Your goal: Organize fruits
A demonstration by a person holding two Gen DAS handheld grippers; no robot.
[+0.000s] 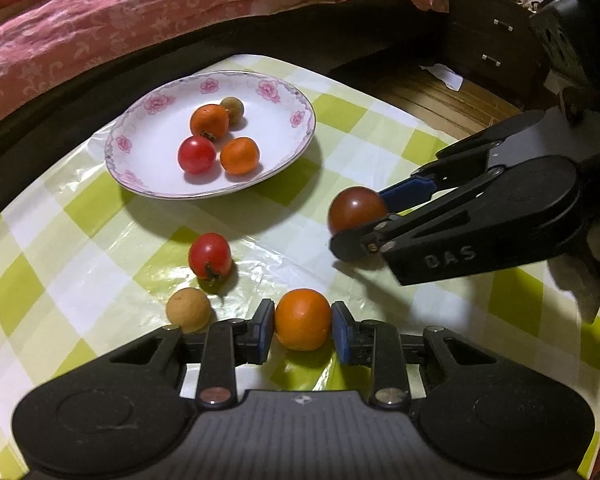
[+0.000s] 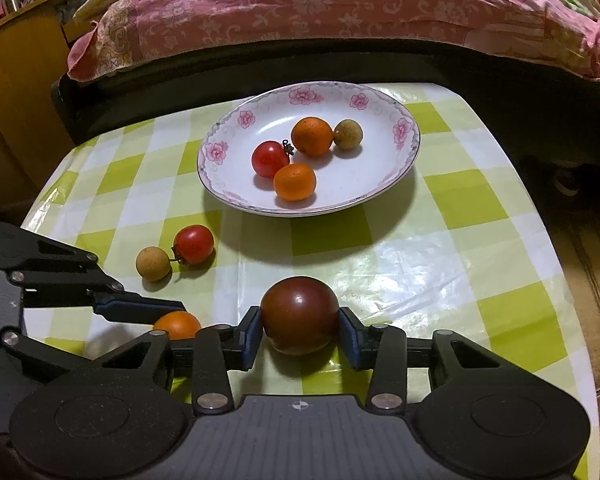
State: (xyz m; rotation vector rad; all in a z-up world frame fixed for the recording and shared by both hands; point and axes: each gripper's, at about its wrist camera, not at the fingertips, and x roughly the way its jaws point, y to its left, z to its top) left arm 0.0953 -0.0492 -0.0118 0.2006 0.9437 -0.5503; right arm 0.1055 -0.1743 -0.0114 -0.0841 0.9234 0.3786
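On the checked worktop [image 1: 380,128], left to right: a tan longan [image 1: 188,309] and a red cherry tomato [image 1: 210,255] lay loose, touching or nearly so. Just beside them the left gripper [image 1: 303,320] was clamped on a small orange citrus [image 1: 303,319], pads at its widest girth, fruit apparently low at the cloth. Further right, the right gripper [image 2: 299,334] had its jaws against both flanks of a dark brownish tomato [image 2: 299,314], seemingly gripping it at the middle.

Handling, as judged: both fruits light, round, smooth-skinned, prone to roll or squirt out; the tomato soft and bruisable, so a gentle squeeze across the equator suits.

Behind them the flowered plate [image 1: 156,100] held four pieces: a red cherry tomato, two orange citrus, one greenish-brown longan, clustered near centre. Room remained on it.
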